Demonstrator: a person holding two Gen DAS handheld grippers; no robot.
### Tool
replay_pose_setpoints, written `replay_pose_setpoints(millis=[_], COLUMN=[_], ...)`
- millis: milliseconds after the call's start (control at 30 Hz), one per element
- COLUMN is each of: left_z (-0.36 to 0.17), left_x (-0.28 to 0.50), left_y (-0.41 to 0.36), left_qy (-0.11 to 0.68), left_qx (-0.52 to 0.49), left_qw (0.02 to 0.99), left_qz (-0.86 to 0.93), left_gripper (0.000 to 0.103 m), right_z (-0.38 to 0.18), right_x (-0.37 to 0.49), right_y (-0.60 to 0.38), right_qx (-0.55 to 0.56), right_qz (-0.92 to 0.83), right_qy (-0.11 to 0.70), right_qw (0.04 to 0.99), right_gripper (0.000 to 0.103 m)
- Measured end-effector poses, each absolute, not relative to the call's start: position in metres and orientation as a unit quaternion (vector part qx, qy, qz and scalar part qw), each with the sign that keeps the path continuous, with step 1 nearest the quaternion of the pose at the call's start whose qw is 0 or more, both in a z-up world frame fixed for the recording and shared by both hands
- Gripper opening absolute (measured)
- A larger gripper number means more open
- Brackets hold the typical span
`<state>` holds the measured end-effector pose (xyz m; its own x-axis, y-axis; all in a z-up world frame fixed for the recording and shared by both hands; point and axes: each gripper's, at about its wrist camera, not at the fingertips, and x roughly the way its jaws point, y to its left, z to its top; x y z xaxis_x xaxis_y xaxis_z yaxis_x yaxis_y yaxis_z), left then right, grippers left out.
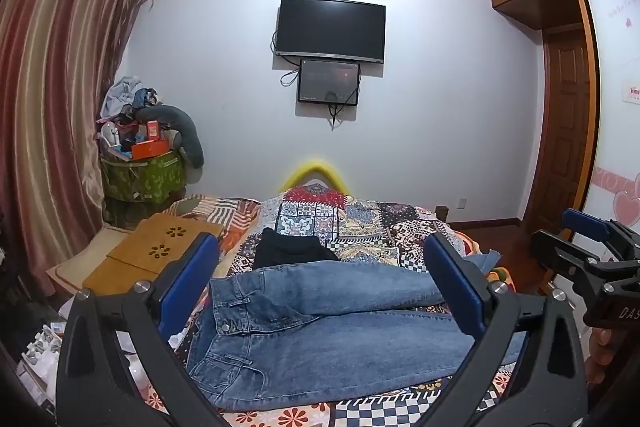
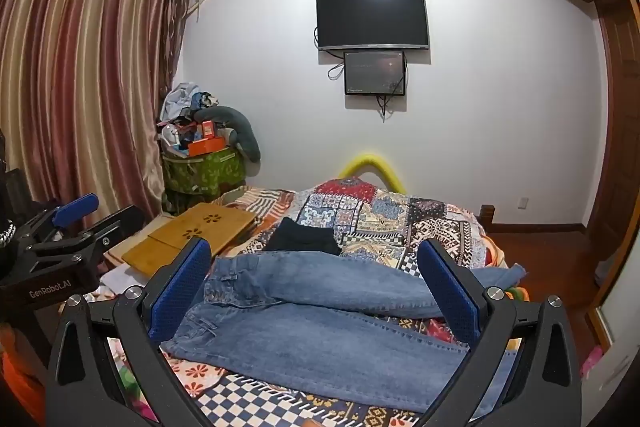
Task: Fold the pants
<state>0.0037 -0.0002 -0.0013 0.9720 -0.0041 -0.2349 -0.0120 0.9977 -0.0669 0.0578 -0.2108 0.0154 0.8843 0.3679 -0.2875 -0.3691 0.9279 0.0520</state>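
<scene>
Both grippers hover above the near edge of a bed covered with a patchwork quilt, neither touching any cloth.

Left gripper: jaws spread fully, released, nothing clasped. Its blue fingers frame the blue jeans, which lie flat on the quilt beyond and below the fingertips. The waistband with its button sits just inside the left finger; the two legs run across toward and past the right finger. The upper leg crosses over the lower one near the crotch.

Right gripper: jaws likewise wide apart and released, holding nothing. In its own view the jeans span the gap between its fingers, waistband near the left finger, hems passing behind the right finger toward the bed's edge.

A folded black garment lies on the quilt just beyond the jeans, between the fingertips in both views. A wooden lap tray rests outside the left finger, well apart from the jeans.

In the left wrist view the right gripper shows at the right margin, with part of a hand gripping its handle.

Far wall, ahead of the fingers: a dark television with a smaller screen below it.
</scene>
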Motion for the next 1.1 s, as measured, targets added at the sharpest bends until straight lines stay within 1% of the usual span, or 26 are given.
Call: replay_pose_setpoints(millis=[1100], left_z=[-0.0015], left_x=[-0.0038], left_y=[-0.0028], left_qy=[0.115], left_qx=[-0.037], left_qw=[0.993], left_qz=[-0.012], left_gripper=[0.103], right_z=[0.0158], right_x=[0.0559], right_y=[-0.2142], right_qx=[-0.001], right_qz=[0.186], right_qy=[0.143], right_qw=[0.972], right_gripper=[0.103])
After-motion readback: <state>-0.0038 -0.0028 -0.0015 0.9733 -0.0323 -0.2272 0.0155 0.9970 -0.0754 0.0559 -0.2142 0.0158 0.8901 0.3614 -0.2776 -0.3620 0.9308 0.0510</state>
